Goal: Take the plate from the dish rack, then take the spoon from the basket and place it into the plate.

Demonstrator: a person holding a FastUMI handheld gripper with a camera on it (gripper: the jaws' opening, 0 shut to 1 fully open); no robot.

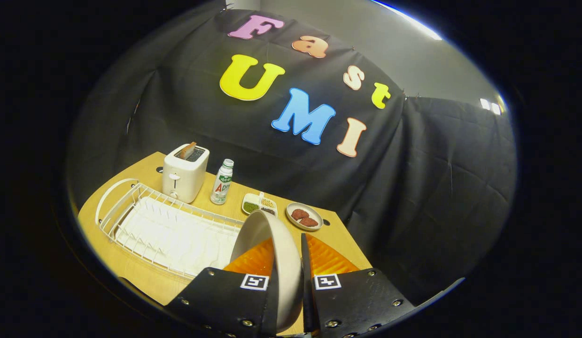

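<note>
Plate (276, 263) stands on edge between the jaws of the gripper (289, 277), both fingers pressed to it and closed down to its thickness — lifted clear of the dish rack (164, 225), which lies on the wooden tabletop (145, 277) at about ten o'clock from the fingers. Beyond the rack, near eleven o'clock, a white toaster (185, 172) (a slice poking from its slot) stands beside a small bottle (222, 182). At twelve o'clock sit a divided dish (259, 203) and a small saucer (304, 216) with reddish pieces — just past the plate's upper rim.
</note>
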